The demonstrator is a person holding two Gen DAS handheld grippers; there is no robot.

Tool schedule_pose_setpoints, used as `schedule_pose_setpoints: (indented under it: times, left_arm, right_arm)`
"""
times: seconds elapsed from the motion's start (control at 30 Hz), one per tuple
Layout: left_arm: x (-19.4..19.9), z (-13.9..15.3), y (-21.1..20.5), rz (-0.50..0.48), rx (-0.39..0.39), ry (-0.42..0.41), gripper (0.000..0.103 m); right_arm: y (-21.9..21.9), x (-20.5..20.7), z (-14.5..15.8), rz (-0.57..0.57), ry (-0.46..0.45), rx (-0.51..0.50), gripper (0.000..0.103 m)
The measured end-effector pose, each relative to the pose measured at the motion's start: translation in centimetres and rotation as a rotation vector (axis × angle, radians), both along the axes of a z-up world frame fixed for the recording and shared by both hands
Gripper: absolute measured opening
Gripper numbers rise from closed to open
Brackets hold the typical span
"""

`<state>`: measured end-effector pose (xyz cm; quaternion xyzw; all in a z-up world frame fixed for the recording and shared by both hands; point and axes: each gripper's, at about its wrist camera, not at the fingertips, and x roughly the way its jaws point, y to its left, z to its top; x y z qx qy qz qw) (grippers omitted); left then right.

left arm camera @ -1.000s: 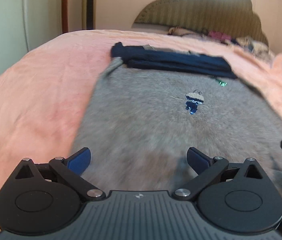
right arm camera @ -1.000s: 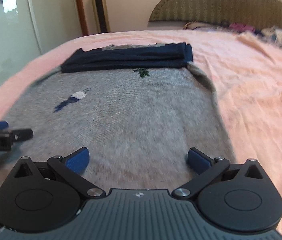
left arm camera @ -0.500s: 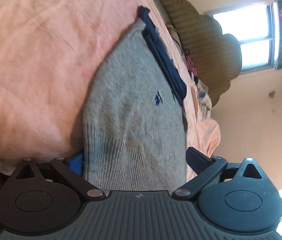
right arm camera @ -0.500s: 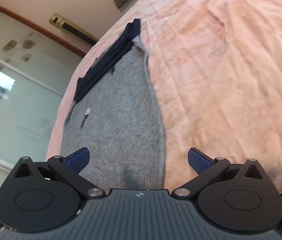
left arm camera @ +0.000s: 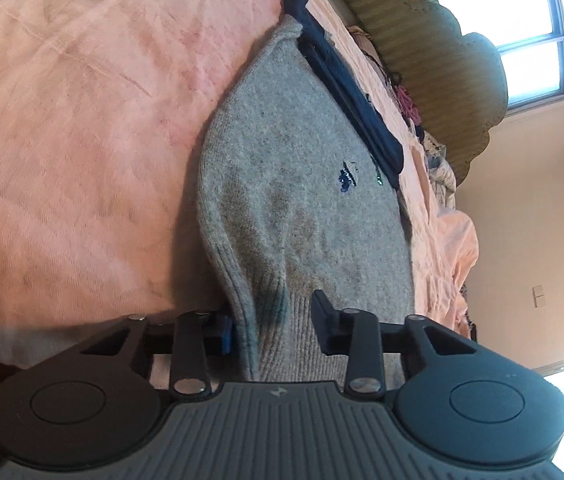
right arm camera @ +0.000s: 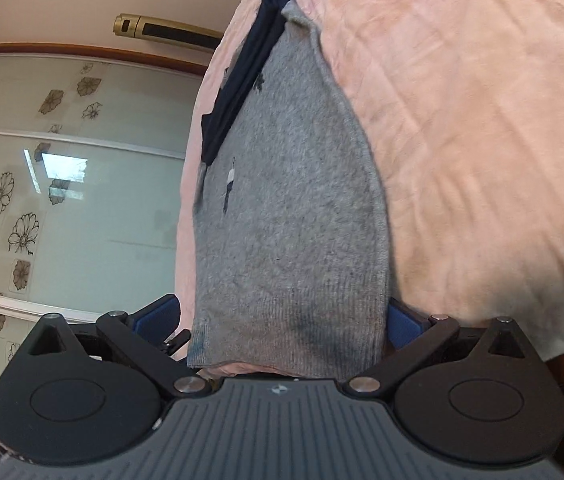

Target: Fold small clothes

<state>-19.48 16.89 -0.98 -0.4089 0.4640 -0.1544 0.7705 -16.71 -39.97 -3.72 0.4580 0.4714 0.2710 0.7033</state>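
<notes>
A grey knit sweater [left arm camera: 302, 184] lies flat on the pink bed sheet [left arm camera: 82, 120], with a folded navy garment [left arm camera: 346, 88] across its far end. My left gripper [left arm camera: 274, 324] has its jaws partly closed around the ribbed hem at one near corner, the cloth bunched between them. In the right wrist view the sweater [right arm camera: 294, 208] and navy garment [right arm camera: 242, 80] show too. My right gripper [right arm camera: 282, 320] is wide open, its jaws on either side of the hem at the other near corner.
The pink sheet [right arm camera: 482, 120] covers the bed up to its near edge. A woven headboard [left arm camera: 442, 60] and a heap of clothes [left arm camera: 422, 120] are at the far end. A glass wardrobe door [right arm camera: 62, 200] stands beside the bed.
Both grippers have rolled on their sides and dropped to the sweater's near hem. The left jaws have narrowed on the hem corner. The right jaws remain wide.
</notes>
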Motion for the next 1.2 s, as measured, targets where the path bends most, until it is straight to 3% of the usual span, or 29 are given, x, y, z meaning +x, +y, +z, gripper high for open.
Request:
schedule_pose_setpoints:
  times: [0.07, 0.13, 0.17, 0.3, 0.43, 0.5, 0.57, 0.63, 0.7, 0.87, 0.93, 1.03, 1.13, 1.2]
  left_arm:
    - [0.2, 0.2, -0.2, -0.010, 0.026, -0.003, 0.028]
    - [0.4, 0.5, -0.5, -0.019, 0.084, -0.002, 0.013]
    - [0.4, 0.6, -0.6, -0.023, 0.109, 0.000, 0.012]
    - [-0.3, 1.9, -0.8, -0.041, 0.130, -0.055, 0.007]
    - [-1.6, 4.1, -0.4, -0.081, 0.126, -0.143, 0.006]
    - [-1.8, 4.1, 0.1, -0.095, 0.141, -0.147, 0.006]
    - [-0.8, 3.1, 0.8, -0.094, 0.137, -0.119, 0.006]
    - [0.9, 2.8, 1.6, -0.074, 0.097, -0.126, 0.006]
    - [3.4, 3.7, 2.2, -0.057, 0.040, -0.165, 0.006]
    - [12.7, 7.9, 1.9, -0.027, -0.035, -0.333, 0.006]
    - [17.7, 9.3, 1.0, -0.020, -0.018, -0.387, 0.006]
    - [25.4, 10.3, -0.5, -0.003, 0.046, -0.424, 0.006]
    - [32.8, 10.3, -1.4, 0.033, 0.148, -0.438, 0.006]
    - [37.0, 8.7, -1.3, 0.089, 0.209, -0.368, 0.006]
  right_arm:
    - [0.3, 0.1, 0.3, 0.003, -0.004, -0.025, 0.096]
    - [0.4, 0.3, 0.4, 0.010, 0.004, -0.093, 0.061]
    - [0.5, 0.6, 0.0, 0.014, 0.034, -0.141, 0.011]
    - [0.1, 0.2, -0.7, 0.010, 0.031, -0.132, 0.011]
    - [-0.2, -1.1, 1.5, 0.061, -0.056, -0.122, 0.011]
    - [-0.4, -1.8, 2.6, 0.094, -0.087, -0.140, 0.011]
    - [-0.6, -1.9, 2.5, 0.094, -0.070, -0.166, 0.011]
    - [-0.9, -0.8, 1.7, 0.080, -0.049, -0.137, 0.011]
    - [-1.1, 0.9, 2.1, 0.055, -0.086, -0.081, 0.011]
    - [-0.5, 9.6, 6.6, 0.001, -0.292, 0.057, 0.011]
    - [-0.3, 14.6, 8.0, -0.033, -0.348, 0.107, 0.011]
    - [-0.2, 23.2, 8.5, -0.112, -0.352, 0.153, 0.011]
    - [-0.3, 31.5, 7.4, -0.193, -0.277, 0.137, 0.011]
    - [-0.2, 36.4, 5.6, -0.243, -0.218, 0.114, 0.016]
